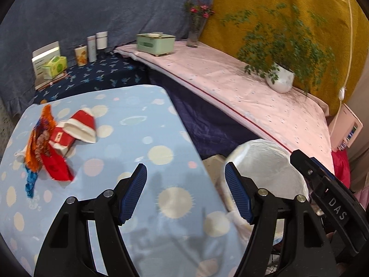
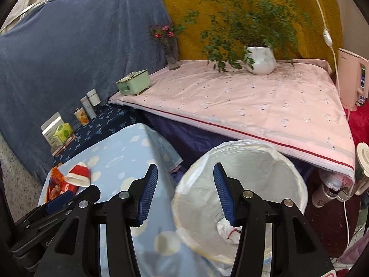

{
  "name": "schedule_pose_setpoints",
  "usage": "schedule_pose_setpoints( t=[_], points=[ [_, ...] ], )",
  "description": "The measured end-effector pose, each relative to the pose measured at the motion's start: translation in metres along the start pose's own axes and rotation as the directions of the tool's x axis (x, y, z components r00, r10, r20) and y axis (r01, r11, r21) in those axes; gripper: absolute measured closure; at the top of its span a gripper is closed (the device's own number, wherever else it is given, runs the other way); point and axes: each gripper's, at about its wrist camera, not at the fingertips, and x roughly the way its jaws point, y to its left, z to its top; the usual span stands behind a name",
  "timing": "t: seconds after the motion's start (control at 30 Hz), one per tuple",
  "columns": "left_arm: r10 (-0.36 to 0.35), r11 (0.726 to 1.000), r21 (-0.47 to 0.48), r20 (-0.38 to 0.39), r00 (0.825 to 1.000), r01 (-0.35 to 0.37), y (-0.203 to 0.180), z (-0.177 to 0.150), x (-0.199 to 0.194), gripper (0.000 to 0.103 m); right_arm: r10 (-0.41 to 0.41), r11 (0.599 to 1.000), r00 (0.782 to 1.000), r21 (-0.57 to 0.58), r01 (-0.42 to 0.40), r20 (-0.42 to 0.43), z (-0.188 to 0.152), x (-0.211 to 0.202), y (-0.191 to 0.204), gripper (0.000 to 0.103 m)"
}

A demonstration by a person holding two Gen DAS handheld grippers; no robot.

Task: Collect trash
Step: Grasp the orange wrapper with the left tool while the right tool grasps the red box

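Left wrist view: left gripper (image 1: 185,192) hanging released above tabletop (image 1: 138,120); wrappers (image 1: 60,143) lying far left. Right wrist view: right gripper (image 2: 185,192) released, empty, beside lined bin (image 2: 242,184). Risk: light wrappers slipping from a loose pinch.

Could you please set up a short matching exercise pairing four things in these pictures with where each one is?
Things:
1. red and white paper cup
2. potted plant
3. trash bin
4. green tissue box

Places:
A. on the pink cloth, in front of the yellow cloth
B. beside the light blue table, lined with a white bag
C. on the dark blue floral cloth, at the back left
D. lying on its side on the light blue table, among wrappers

Pairs: 1-D, 2-A, 3-B, 4-C
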Motion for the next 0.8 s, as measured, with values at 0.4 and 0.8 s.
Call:
schedule_pose_setpoints(
  t=[0.4,0.8],
  points=[
    [0.12,0.982,-0.147,-0.003,0.993,-0.119,0.109,-0.008,-0.018,0.036,0.103,0.987,0.993,-0.114,-0.11,-0.066,-0.024,0.015,0.089,0.053],
    [0.236,0.935,-0.264,-0.041,0.971,-0.238,0.217,-0.023,-0.022,0.027,0.177,0.959,0.969,-0.19,-0.209,-0.171,-0.058,0.043,0.167,0.054]
  ],
)
